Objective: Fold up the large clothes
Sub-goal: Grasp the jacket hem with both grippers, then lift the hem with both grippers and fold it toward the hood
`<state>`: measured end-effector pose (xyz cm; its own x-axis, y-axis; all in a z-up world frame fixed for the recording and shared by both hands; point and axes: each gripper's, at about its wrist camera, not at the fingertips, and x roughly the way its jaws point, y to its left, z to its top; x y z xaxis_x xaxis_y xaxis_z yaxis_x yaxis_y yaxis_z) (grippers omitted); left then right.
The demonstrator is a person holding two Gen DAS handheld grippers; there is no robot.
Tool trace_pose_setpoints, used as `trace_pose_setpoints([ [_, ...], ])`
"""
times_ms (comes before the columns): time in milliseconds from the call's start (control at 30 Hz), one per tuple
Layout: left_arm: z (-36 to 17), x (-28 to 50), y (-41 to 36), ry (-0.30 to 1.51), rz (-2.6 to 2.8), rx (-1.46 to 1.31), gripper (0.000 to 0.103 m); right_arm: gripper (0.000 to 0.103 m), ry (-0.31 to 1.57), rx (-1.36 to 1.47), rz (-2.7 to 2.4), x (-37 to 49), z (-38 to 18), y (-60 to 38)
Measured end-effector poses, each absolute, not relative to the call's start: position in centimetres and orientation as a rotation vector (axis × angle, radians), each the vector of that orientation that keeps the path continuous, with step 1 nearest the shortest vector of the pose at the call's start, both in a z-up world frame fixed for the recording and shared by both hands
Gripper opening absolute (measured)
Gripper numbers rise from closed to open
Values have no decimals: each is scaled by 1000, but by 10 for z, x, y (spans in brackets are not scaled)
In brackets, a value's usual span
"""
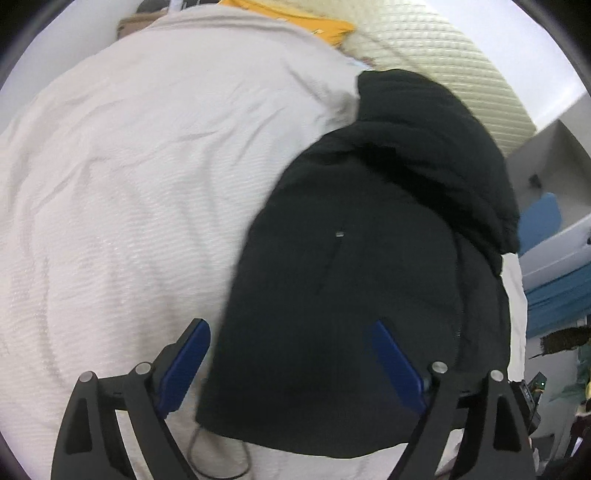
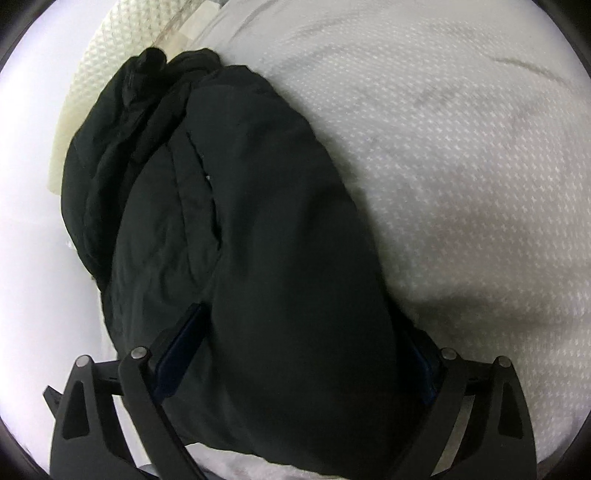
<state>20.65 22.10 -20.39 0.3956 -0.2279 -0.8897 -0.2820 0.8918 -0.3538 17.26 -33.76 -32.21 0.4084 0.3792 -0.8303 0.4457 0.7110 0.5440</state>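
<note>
A black jacket (image 1: 369, 229) lies folded lengthwise on a white textured bedspread (image 1: 129, 184). My left gripper (image 1: 291, 328) is open, its blue pads (image 1: 184, 365) spread wide over the jacket's near edge, holding nothing. In the right wrist view the same jacket (image 2: 258, 221) fills the middle. My right gripper (image 2: 306, 325) is open wide, with a thick fold of the jacket bulging up between its fingers (image 2: 181, 343). The right finger is mostly hidden behind the fabric. The jacket's bunched far end (image 2: 140, 81) lies at the top left.
A cream quilted roll (image 1: 443, 55) and a yellow item (image 1: 295, 18) lie at the far end of the bed. Blue and white furniture (image 1: 554, 258) stands to the right. A thin dark cord (image 1: 218, 458) lies on the bedspread (image 2: 461, 166) near the left gripper.
</note>
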Motion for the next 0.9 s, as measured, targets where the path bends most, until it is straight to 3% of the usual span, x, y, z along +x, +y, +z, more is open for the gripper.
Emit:
trace_pose_setpoints([
  [133,-225,211,244,1243,12,-581,90,92,1155,917,68,174,-318,-330],
  [167,-229,211,248,1248,3,-605,90,73,1130,943,101,174,-313,-329],
  [200,-234,212,252,1256,-18,-632,90,49,1106,958,119,173,-309,-330],
  [233,-238,212,255,1264,-35,-653,90,32,1079,969,136,171,-304,-332],
  [267,-240,213,258,1268,-41,-665,90,21,1043,973,154,170,-297,-332],
  [300,-243,213,261,1276,-45,-680,90,18,998,982,180,167,-289,-334],
  [467,-253,219,264,1306,-126,-669,90,15,914,969,217,165,-265,-334],
  [667,-287,228,248,1411,-234,-693,90,17,1023,988,125,169,-294,-337],
  [833,-307,233,236,1469,-261,-714,96,28,1063,1027,56,171,-310,-343],
  [900,-308,231,233,1472,-280,-741,96,41,1085,1016,32,175,-315,-342],
])
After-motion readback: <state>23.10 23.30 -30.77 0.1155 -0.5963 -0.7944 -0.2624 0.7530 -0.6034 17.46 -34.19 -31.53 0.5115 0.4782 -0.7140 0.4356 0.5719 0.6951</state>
